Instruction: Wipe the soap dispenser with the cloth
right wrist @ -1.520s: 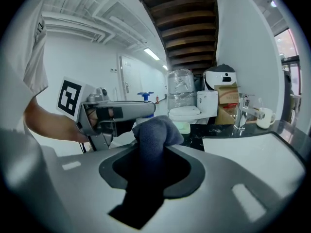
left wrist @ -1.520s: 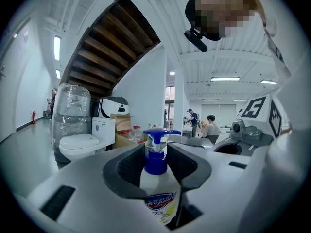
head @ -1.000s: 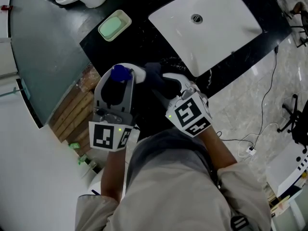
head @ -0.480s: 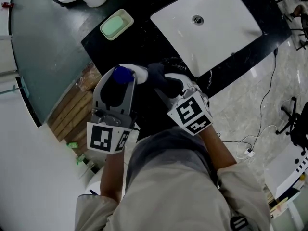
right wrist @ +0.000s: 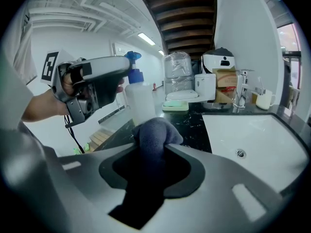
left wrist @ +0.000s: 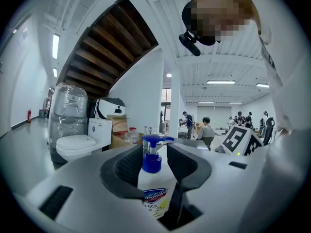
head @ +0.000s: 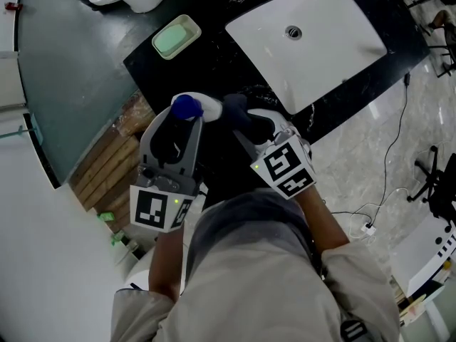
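L gripper [left wrist: 160, 152] clamps white plastic blue-pump soap dispenser [left wrist: 154, 191]; R gripper [right wrist: 154, 147] pinches bunched dark-grey cloth [right wrist: 154, 130]. Hold your L steady, press cloth on bottle, wipe down

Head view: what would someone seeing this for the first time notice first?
First comes the blue-capped soap dispenser, clamped in the left gripper at the middle of the picture. Right beside it, the right gripper grips a bunched dark cloth. Beyond them, the white sink stands out against the black counter, with a green soap dish to its left.
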`<state>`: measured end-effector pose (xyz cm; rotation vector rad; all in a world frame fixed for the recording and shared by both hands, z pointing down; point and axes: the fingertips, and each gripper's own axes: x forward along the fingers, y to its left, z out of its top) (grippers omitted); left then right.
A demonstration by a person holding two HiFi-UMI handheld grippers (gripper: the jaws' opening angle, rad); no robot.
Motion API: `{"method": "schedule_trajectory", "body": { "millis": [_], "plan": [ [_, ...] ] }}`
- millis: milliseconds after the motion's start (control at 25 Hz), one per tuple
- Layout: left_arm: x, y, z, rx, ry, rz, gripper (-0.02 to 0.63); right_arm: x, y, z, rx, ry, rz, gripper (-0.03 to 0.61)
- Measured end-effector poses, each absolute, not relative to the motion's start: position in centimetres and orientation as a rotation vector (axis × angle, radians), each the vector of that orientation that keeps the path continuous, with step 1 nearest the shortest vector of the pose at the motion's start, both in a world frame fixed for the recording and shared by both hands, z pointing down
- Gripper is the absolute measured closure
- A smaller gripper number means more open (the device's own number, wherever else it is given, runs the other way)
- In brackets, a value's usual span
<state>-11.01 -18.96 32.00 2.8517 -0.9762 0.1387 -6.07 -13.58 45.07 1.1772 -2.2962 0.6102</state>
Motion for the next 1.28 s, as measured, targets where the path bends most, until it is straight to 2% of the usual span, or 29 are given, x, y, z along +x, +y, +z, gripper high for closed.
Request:
{"method": "schedule_trajectory", "body": {
  "millis": [640, 1000, 1280],
  "plan": [
    [-13.2, -17.4, 32.1, 2.807, -1.012, 0.082, 0.471, -5.8, -13.3, 47.7, 1.189, -2.193, 0.654, 0.454],
    [-13.9, -17.3, 32.0, 2.766, -1.035, 0.032, 0.471, -5.8, -13.0, 48.1, 1.188, -2.145, 0.608, 0.381],
    [-13.7, -16.9, 32.1, 2.744, -1.021, 0.003, 0.471, -5.9, -13.0, 46.0, 1.227, -2.181, 0.573, 0.374]
  ]
}}
